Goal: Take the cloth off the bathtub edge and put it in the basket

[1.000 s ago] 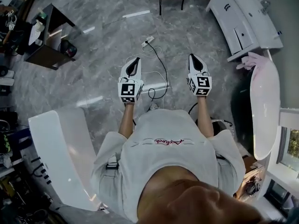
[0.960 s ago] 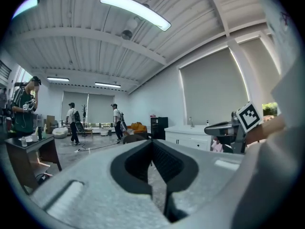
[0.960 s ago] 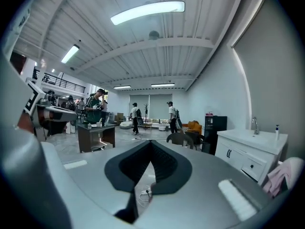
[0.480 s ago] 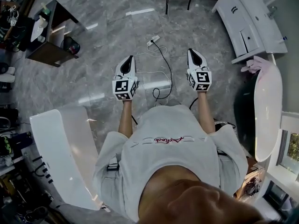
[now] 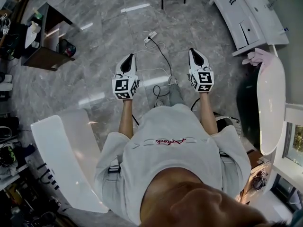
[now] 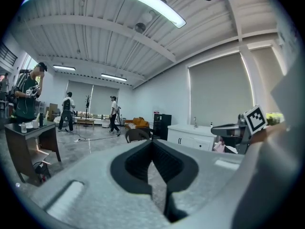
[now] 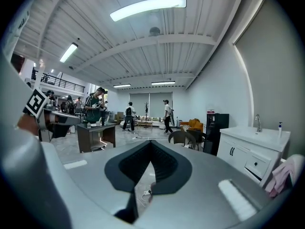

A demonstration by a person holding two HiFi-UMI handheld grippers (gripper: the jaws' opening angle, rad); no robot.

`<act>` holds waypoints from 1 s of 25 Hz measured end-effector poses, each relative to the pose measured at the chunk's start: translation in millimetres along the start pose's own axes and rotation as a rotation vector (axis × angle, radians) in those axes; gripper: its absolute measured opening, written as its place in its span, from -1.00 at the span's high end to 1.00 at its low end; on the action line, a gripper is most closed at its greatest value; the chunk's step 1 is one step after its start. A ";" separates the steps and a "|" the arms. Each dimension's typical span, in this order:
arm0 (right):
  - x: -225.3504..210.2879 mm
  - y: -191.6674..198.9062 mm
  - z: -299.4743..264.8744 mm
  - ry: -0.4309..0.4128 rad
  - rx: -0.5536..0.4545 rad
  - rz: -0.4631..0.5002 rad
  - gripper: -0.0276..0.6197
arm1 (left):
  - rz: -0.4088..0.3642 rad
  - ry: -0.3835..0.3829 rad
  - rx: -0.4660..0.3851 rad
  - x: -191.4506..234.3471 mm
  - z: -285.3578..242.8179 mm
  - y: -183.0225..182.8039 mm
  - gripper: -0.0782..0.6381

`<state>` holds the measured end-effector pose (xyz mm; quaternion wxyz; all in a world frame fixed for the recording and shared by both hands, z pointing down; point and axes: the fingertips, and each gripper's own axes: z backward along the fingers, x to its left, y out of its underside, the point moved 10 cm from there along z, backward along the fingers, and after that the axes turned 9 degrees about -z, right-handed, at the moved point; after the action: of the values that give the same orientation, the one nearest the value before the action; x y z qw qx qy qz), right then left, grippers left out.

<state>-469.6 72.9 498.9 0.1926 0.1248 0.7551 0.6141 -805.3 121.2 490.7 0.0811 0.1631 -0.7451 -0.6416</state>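
Observation:
A pink cloth (image 5: 258,57) lies bunched on the near end of the white bathtub (image 5: 271,109), at the right of the head view. It also shows at the right edge of the right gripper view as the pink cloth (image 7: 282,174), and small in the left gripper view (image 6: 218,147). My left gripper (image 5: 129,57) and right gripper (image 5: 195,52) are held side by side over the grey marble floor, well left of the cloth. Both are shut and hold nothing. I see no basket that I can name for certain.
A white cabinet (image 5: 246,15) stands at the upper right beside the tub. A power strip with a black cable (image 5: 150,37) lies on the floor ahead. A dark table (image 5: 45,41) is at the upper left and a white curved panel (image 5: 66,160) at the lower left. People stand in the far room (image 7: 166,113).
Both grippers have shifted a little up the picture, the left one also leftward. The person's foot has come into view between the arms. The jaws stayed shut.

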 end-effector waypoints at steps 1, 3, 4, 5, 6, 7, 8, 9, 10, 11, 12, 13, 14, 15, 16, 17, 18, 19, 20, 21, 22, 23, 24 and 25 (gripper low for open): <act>-1.6 0.8 0.2 0.001 0.002 0.000 0.89 | -0.001 0.002 -0.001 -1.1 -1.9 -0.2 0.78; -4.8 2.8 0.2 0.003 0.006 0.001 0.89 | -0.004 0.005 -0.004 -3.2 -5.0 -0.5 0.78; -6.3 3.3 -0.5 0.003 0.007 0.002 0.89 | -0.006 0.006 -0.005 -3.8 -6.8 -0.6 0.78; -7.9 3.2 -1.8 0.002 0.006 0.005 0.90 | -0.007 0.007 -0.006 -4.0 -9.2 -0.9 0.78; -10.0 2.6 -3.9 0.002 0.004 0.008 0.89 | -0.009 0.007 -0.007 -4.0 -12.5 -1.4 0.78; -12.6 1.6 -6.5 0.001 0.003 0.011 0.90 | -0.010 0.007 -0.009 -3.9 -16.4 -2.2 0.78; -15.4 0.6 -9.9 0.000 0.001 0.013 0.89 | -0.011 0.006 -0.010 -3.5 -20.6 -3.0 0.78; -18.3 -0.6 -14.1 -0.001 -0.001 0.013 0.89 | -0.012 0.004 -0.011 -2.7 -25.2 -3.9 0.78; -21.4 -1.9 -19.1 -0.002 -0.003 0.013 0.89 | -0.013 0.002 -0.013 -1.4 -30.6 -5.1 0.78; -24.3 -3.7 -24.4 -0.002 -0.007 0.012 0.90 | -0.014 0.001 -0.014 0.2 -36.5 -6.5 0.78; -27.2 -5.6 -30.1 -0.003 -0.011 0.013 0.90 | -0.015 0.000 -0.016 2.0 -42.9 -8.0 0.78; -30.0 -7.6 -36.1 -0.004 -0.014 0.015 0.90 | -0.015 0.001 -0.016 3.9 -49.8 -9.6 0.78; -33.4 -9.8 -42.4 -0.006 -0.016 0.018 0.90 | -0.015 0.002 -0.016 5.7 -57.6 -11.2 0.78; -37.9 -12.1 -48.7 -0.007 -0.017 0.021 0.89 | -0.015 0.003 -0.017 7.0 -66.4 -12.9 0.78; -43.7 -14.5 -54.9 -0.008 -0.019 0.024 0.89 | -0.015 0.004 -0.018 7.5 -76.3 -15.0 0.78; -50.9 -17.0 -61.3 -0.007 -0.021 0.027 0.89 | -0.015 0.004 -0.021 7.5 -87.1 -17.2 0.78; -58.9 -19.6 -68.5 -0.005 -0.023 0.028 0.90 | -0.016 0.004 -0.024 7.4 -98.6 -19.3 0.78; -67.3 -22.4 -76.2 -0.004 -0.025 0.028 0.90 | -0.016 0.004 -0.026 7.5 -110.5 -21.3 0.78; -75.9 -25.4 -84.0 -0.003 -0.027 0.029 0.90 | -0.015 0.002 -0.028 7.6 -122.6 -23.1 0.78; -84.7 -28.6 -91.8 -0.004 -0.028 0.030 0.89 | -0.013 -0.001 -0.028 7.6 -134.8 -24.8 0.78; -93.9 -32.1 -99.5 -0.005 -0.028 0.032 0.90 | -0.010 -0.006 -0.027 7.3 -147.0 -26.7 0.78; -103.7 -36.0 -107.3 -0.008 -0.028 0.034 0.90 | -0.005 -0.012 -0.025 6.7 -159.2 -29.0 0.78; -113.9 -40.3 -115.0 -0.010 -0.027 0.036 0.90 | 0.001 -0.018 -0.023 5.9 -171.2 -31.8 0.78; -124.1 -44.8 -122.4 -0.012 -0.027 0.037 0.89 | 0.006 -0.025 -0.020 4.8 -182.3 -34.7 0.78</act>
<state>-410.8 -97.0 493.3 0.1874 0.1398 0.7432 0.6268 -744.8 -54.3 486.0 0.0755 0.1520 -0.7400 -0.6509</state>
